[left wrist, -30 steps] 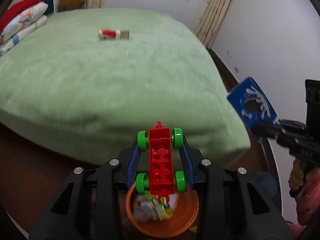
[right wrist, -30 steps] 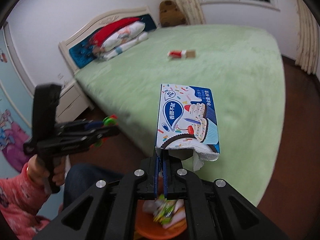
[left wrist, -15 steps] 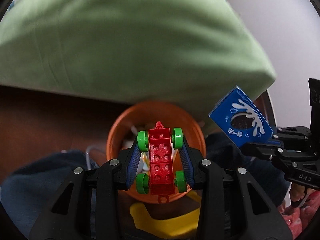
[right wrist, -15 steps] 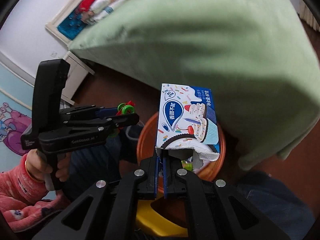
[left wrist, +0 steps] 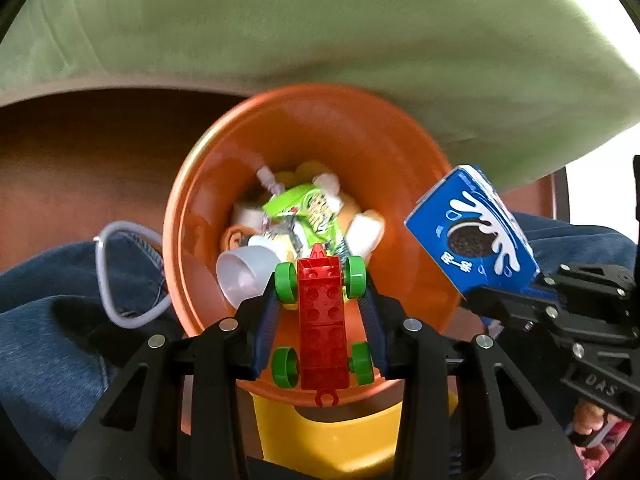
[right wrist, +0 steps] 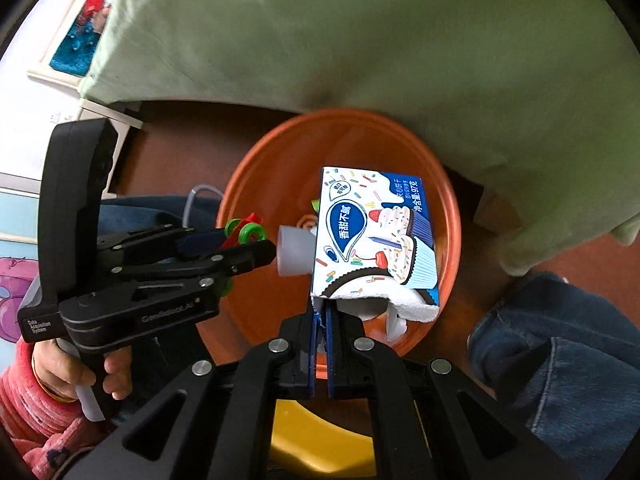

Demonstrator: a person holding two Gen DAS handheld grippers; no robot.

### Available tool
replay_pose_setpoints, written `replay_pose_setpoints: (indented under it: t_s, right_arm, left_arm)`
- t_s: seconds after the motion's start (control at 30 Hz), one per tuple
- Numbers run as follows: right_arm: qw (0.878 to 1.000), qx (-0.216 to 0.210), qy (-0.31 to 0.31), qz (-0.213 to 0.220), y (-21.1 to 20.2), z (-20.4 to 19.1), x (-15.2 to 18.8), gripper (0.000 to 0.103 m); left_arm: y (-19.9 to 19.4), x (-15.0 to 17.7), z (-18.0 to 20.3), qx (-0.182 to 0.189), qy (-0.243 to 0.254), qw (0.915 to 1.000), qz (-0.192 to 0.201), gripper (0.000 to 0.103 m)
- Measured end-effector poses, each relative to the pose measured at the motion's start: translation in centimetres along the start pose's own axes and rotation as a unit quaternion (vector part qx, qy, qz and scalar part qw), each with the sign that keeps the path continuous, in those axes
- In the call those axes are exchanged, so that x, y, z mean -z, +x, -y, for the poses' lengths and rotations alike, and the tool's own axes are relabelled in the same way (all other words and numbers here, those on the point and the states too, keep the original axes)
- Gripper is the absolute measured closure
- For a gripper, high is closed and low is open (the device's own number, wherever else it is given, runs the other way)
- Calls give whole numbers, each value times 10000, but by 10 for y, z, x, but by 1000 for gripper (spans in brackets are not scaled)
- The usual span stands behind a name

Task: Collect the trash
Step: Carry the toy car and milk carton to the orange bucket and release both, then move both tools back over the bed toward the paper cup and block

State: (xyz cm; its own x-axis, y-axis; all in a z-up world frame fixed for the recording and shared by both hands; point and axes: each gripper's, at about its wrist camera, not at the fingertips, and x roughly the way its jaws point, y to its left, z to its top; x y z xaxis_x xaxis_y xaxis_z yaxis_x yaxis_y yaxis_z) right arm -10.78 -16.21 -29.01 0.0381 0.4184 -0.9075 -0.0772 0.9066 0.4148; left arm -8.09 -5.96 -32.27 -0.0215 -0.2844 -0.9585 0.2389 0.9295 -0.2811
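My left gripper (left wrist: 322,292) is shut on a red toy car with green wheels (left wrist: 322,320) and holds it over the near rim of an orange bin (left wrist: 384,140). The bin holds wrappers, a green packet (left wrist: 308,212) and a white cup (left wrist: 240,272). My right gripper (right wrist: 320,316) is shut on the torn flap of a blue cookie box (right wrist: 372,236), held over the bin (right wrist: 260,168). The box also shows in the left wrist view (left wrist: 472,232) at the bin's right edge. The left gripper and car (right wrist: 244,232) show at the left in the right wrist view.
A bed with a green blanket (left wrist: 320,32) rises just behind the bin. A yellow stool (left wrist: 340,440) sits under the bin. The person's jeans-clad legs (left wrist: 52,320) flank the bin on both sides. A grey cord loop (left wrist: 108,272) lies on the left leg.
Both grippers have tilted down and moved closer over the orange bin. The car and the box are still held. The bin now fills the middle of both views.
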Motion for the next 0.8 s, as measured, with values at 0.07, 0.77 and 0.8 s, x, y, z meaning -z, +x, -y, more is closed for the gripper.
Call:
replay_pose_setpoints:
  t_s: [0.07, 0.77, 0.8]
  right_arm:
    - [9999, 64, 20, -109, 9, 0, -3, 100]
    - [9916, 454, 248, 1188, -56, -5, -9, 28]
    - [9909, 455, 225, 1244, -62, -3, -10, 28]
  left_arm:
    - [9, -1, -4, -23, -65, 9999, -134, 65]
    - [-66, -7, -16, -692, -297, 9939, 805, 26]
    - [-73, -7, -16, -709, -299, 9929, 903, 26]
